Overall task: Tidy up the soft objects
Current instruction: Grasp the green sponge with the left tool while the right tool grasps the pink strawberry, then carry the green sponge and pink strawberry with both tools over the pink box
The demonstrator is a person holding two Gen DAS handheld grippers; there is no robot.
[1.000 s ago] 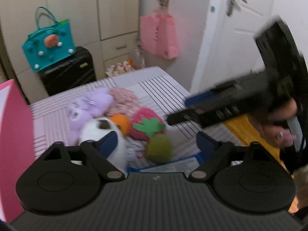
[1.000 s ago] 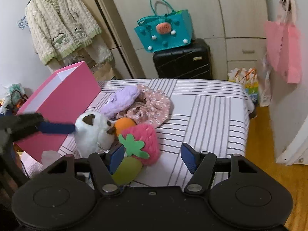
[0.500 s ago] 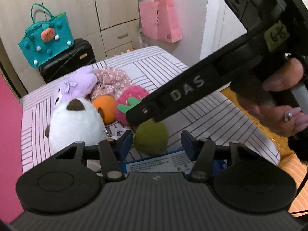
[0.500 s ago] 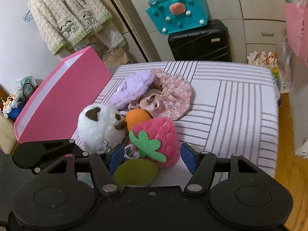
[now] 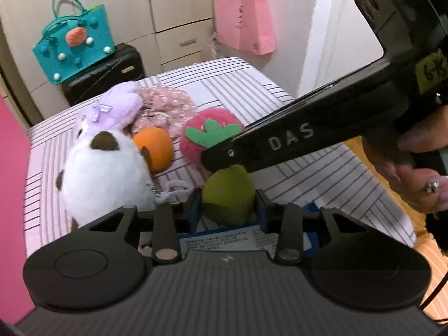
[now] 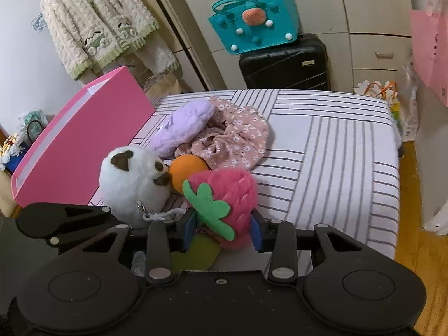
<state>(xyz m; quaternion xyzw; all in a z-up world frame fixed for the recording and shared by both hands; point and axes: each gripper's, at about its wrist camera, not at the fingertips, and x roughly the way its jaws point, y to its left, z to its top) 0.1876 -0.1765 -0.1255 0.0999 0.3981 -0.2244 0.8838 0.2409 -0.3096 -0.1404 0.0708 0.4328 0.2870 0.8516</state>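
A pile of soft toys lies on the striped bed (image 6: 336, 154). My left gripper (image 5: 228, 210) is shut on the green plush (image 5: 228, 193), with a pad pressed against each of its sides. My right gripper (image 6: 224, 229) has the pink strawberry plush (image 6: 232, 193) between its blue pads, and its jaws are closing on it. In the left wrist view the right gripper (image 5: 221, 155) reaches in over the green plush, held by a hand (image 5: 414, 173). Beside these sit a white plush (image 6: 131, 179), an orange ball plush (image 6: 186, 170), a purple plush (image 6: 184, 128) and a pink floral cloth (image 6: 235, 137).
A tall pink box (image 6: 78, 137) stands at the bed's left edge. A blue printed packet (image 5: 224, 240) lies under the left gripper. A teal bag (image 6: 254, 19) sits on a black suitcase (image 6: 282, 64) beyond the bed. Wooden floor (image 6: 411, 224) runs along the right side.
The left gripper sank toward the bed and its jaws closed onto the green plush. The right gripper came down over the strawberry plush and its jaws narrowed around it.
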